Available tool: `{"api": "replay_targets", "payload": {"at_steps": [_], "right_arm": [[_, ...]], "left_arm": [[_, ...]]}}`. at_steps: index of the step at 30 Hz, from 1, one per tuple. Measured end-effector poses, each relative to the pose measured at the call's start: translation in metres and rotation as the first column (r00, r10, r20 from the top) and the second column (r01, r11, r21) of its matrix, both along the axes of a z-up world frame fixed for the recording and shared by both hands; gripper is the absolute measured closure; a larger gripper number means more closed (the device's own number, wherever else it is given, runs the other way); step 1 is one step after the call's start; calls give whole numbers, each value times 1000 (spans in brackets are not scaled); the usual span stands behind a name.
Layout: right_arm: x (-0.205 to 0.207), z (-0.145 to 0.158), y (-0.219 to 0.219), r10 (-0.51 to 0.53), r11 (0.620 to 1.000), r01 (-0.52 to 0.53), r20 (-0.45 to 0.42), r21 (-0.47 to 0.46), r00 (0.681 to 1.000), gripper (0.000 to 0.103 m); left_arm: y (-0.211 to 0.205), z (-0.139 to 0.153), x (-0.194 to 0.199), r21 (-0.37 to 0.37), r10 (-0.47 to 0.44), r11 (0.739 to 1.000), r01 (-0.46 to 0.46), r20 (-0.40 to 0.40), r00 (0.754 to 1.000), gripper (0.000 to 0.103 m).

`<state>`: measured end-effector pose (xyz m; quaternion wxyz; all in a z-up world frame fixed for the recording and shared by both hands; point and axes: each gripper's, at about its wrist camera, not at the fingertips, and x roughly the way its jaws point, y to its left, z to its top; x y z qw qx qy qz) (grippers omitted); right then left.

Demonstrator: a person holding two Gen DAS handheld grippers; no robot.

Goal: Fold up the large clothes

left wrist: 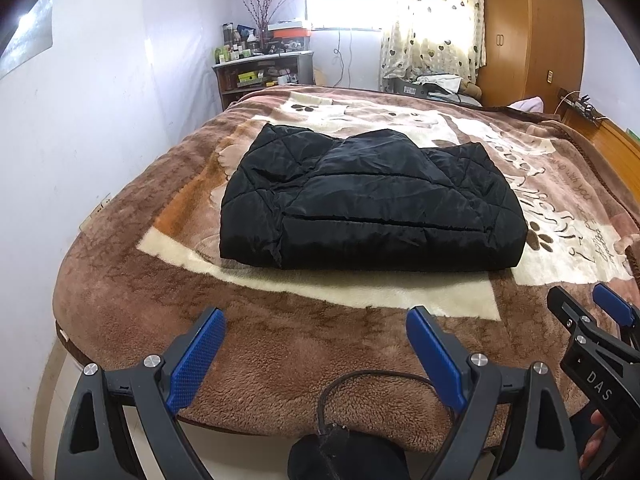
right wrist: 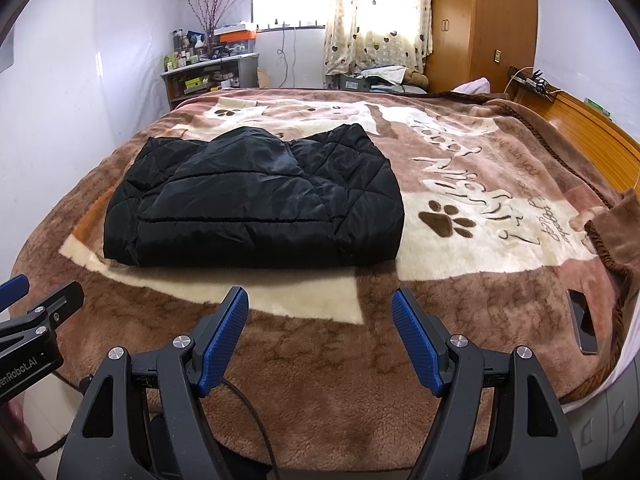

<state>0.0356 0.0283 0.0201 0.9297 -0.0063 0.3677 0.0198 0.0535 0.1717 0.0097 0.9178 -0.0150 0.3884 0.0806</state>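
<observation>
Nearest to me: my left claw (left wrist: 316, 334) and my right claw (right wrist: 320, 314), side by side over the near edge of the bed, each with black plastic arms and blue ribbed pads.
Claw state: both stand with jaws wide apart, nothing between them, neither touching the fabric.
Cable: a thin black cable (left wrist: 384, 378) loops on the blanket just under my left claw.
Task thing: the black quilted puffer jacket (left wrist: 372, 200), seen from my right too (right wrist: 256, 200), lies ahead of both claws, well apart from them, in the middle of the bed.
Its shape: a thick, squarish bundle, layers stacked, diamond stitching on the outer panels, smooth shiny nylon on top; I judge it already folded, or nearly.
Long axis: runs across my view, left to right, its near edge facing me.
Which claw is nearer: about equal; the jacket sits slightly right of my left claw and slightly left of my right claw.
Bed cover: a brown and cream plush fleece blanket (right wrist: 440, 380) with paw prints and lettering, deep-piled and soft.
Off to my right: a dark flat smartphone (right wrist: 582, 326) rests on the blanket near the bed's edge.
</observation>
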Motion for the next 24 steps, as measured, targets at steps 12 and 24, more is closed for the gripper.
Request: {"api": "replay_targets", "payload": {"at_steps": [12,24], "right_arm": [[0,-3,-1,0,1000,0,-3,4,1000,29],[0,-5,0,-5,1000,5,-8,6,1000,29]], "left_arm": [[0,-4,2,4,4,1000,-4,-4,1000,11],[0,-5,2,16,10,1000,-10,-5,1000,11]]}}
